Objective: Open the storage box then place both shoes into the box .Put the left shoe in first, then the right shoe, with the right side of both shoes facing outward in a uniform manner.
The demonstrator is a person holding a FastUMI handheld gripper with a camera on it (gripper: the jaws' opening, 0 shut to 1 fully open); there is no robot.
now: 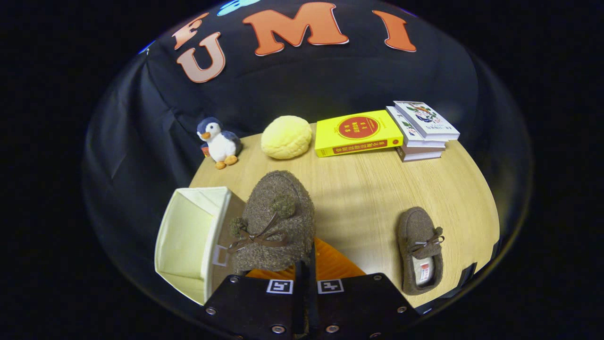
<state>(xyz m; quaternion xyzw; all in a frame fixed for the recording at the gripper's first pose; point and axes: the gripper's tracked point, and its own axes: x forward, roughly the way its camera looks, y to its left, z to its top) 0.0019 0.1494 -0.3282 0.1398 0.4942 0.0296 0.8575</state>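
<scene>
my tool (304, 278) has its two fingers pressed close together, pinching the back edge of a brown fuzzy shoe (276, 222). this shoe hangs just ahead of the fingers, toe pointing away from me, with a thin brown lace bow and two small pompoms on its top. its orange lining shows right at the fingertips, under the heel end.

just beside the held shoe, on its left, sits the storage box (188, 236). it is open, with a pale cream inside and a brown outer wall, and its opening faces up toward me. the shoe overlaps the box's near right corner in my view, but i cannot tell whether they touch.

the second shoe (420, 250) lies on the light wooden worktop (368, 189), well apart to the right of my fingers. it rests sole down, toe pointing away from me, its bow across the top and a label visible inside the heel.

beyond both shoes, along the far side of the worktop, stand a small penguin plush (218, 141), a round yellow cushion (286, 137), a yellow book (356, 132) lying flat, and a short stack of books (422, 132) just beside it, the top one overlapping the yellow book's far corner.
</scene>
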